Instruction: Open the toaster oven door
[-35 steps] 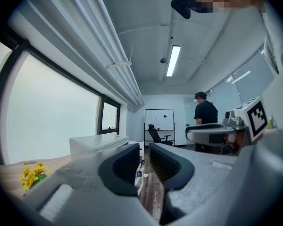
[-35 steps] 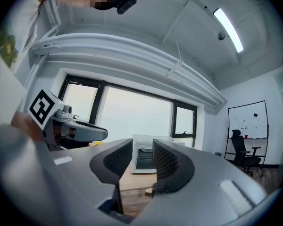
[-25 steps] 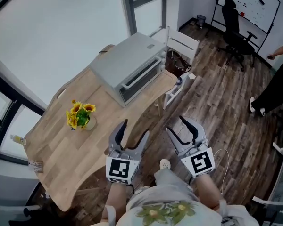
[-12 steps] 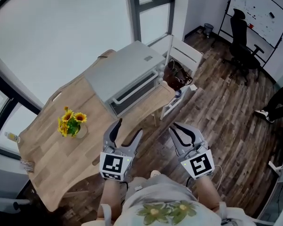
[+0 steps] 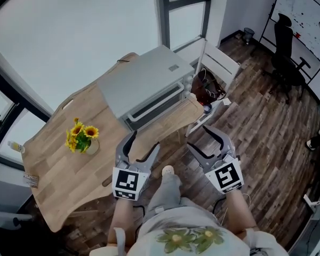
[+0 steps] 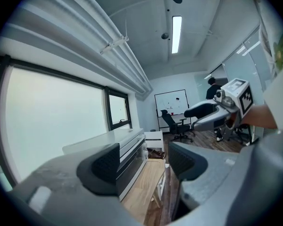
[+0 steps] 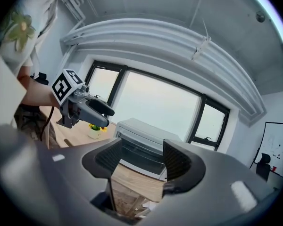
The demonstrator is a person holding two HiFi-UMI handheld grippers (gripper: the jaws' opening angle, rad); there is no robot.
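The silver toaster oven (image 5: 144,84) stands on the far right part of the wooden table (image 5: 69,169); its glass door (image 5: 154,108) with a bar handle is closed and faces me. Both grippers hover over the floor, short of the table's near edge and apart from the oven. My left gripper (image 5: 142,145) is open and empty, and the oven (image 6: 127,149) shows beyond its jaws. My right gripper (image 5: 201,139) is opening its jaws with nothing between them, and the oven (image 7: 141,142) lies ahead past the table corner.
A small pot of sunflowers (image 5: 81,136) sits on the table left of the oven. A white chair (image 5: 218,65) and a dark bag (image 5: 208,89) stand to the right of the table. An office chair (image 5: 288,63) is farther right. Large windows run behind the table.
The right gripper's jaws narrowed and have spread wide again. Both grippers have come a little nearer the table edge, and the view has swung right. The person at the right has moved out of view.
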